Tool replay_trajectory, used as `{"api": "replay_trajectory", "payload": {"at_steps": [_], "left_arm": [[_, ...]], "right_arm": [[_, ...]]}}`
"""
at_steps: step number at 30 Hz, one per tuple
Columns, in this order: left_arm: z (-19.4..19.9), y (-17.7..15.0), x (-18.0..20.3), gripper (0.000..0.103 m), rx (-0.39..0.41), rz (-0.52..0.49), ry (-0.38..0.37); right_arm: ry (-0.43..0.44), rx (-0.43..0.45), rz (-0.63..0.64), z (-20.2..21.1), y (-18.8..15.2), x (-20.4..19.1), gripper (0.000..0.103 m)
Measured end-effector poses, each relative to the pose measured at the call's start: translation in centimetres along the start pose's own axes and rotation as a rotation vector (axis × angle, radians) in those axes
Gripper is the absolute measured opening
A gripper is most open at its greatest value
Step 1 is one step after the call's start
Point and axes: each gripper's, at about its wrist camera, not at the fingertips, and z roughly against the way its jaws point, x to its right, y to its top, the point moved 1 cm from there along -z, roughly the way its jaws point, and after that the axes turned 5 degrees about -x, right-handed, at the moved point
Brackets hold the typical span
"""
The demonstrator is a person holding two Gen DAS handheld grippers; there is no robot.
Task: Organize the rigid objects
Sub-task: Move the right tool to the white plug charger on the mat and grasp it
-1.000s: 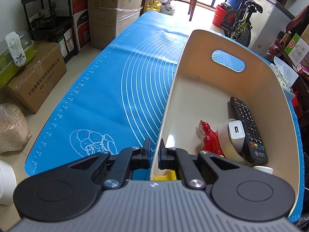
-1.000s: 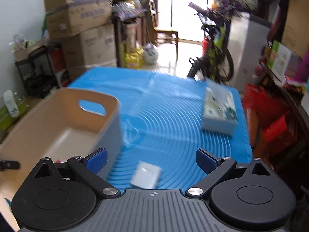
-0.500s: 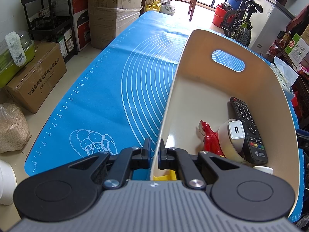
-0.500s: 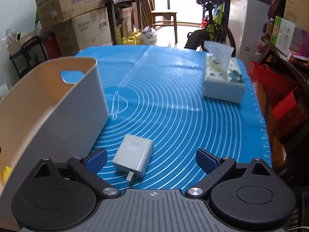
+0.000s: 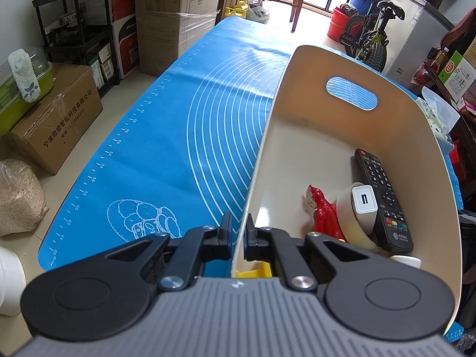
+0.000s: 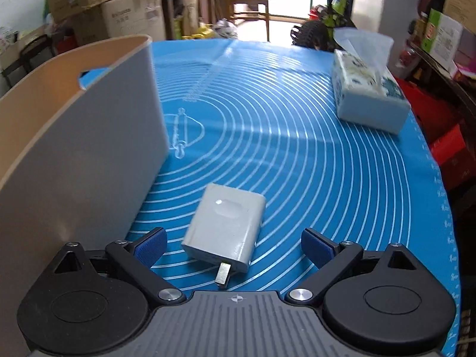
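Now the big worry is the plug (image 6: 225, 228) sliding away. It lies flat on the blue mat (image 6: 297, 148), and its sides look smooth. If the right gripper (image 6: 233, 245) comes down crooked, one finger could bump the plug first and push it off across the mat. The metal prong points back at the gripper, so a finger could also catch on it and spin the plug around. The bin (image 6: 74, 148) stands just beside the plug on its left, so the left finger has little room and might knock the bin's wall.

The right gripper's fingers are spread wide apart and hold nothing. The plug lies between them, a bit nearer the left finger, and neither blue pad touches it. It sits a little turned, not lined up straight with the fingers.

The left gripper (image 5: 237, 233) is squeezed shut on the bin's near wall, one finger inside and one outside. That should keep the bin from sliding if it gets bumped. Inside the bin lie a remote (image 5: 383, 199), a red toy (image 5: 322, 212), a roll of tape (image 5: 348, 205) and another white plug (image 5: 363, 198) resting on the tape.
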Motion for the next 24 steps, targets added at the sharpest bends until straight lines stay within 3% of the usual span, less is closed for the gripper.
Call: {"api": "replay_trajectory", "payload": {"at_steps": [3, 6, 8, 24], "left_arm": [[0.0, 0.0, 0.0, 0.008, -0.001, 0.0, 0.0], [0.0, 0.0, 0.0, 0.008, 0.0, 0.001, -0.001], [0.0, 0.0, 0.0, 0.008, 0.0, 0.001, -0.001], [0.0, 0.0, 0.0, 0.008, 0.0, 0.001, -0.001]], "right_arm": [[-0.012, 0.025, 0.003, 0.1, -0.2, -0.2, 0.084], [-0.045, 0.051, 0.015, 0.4, -0.4, -0.2, 0.068], [-0.04, 0.06, 0.016, 0.6, -0.4, -0.1, 0.051], [-0.098, 0.13, -0.055, 4.0, -0.6, 1.9, 0.051]]}}
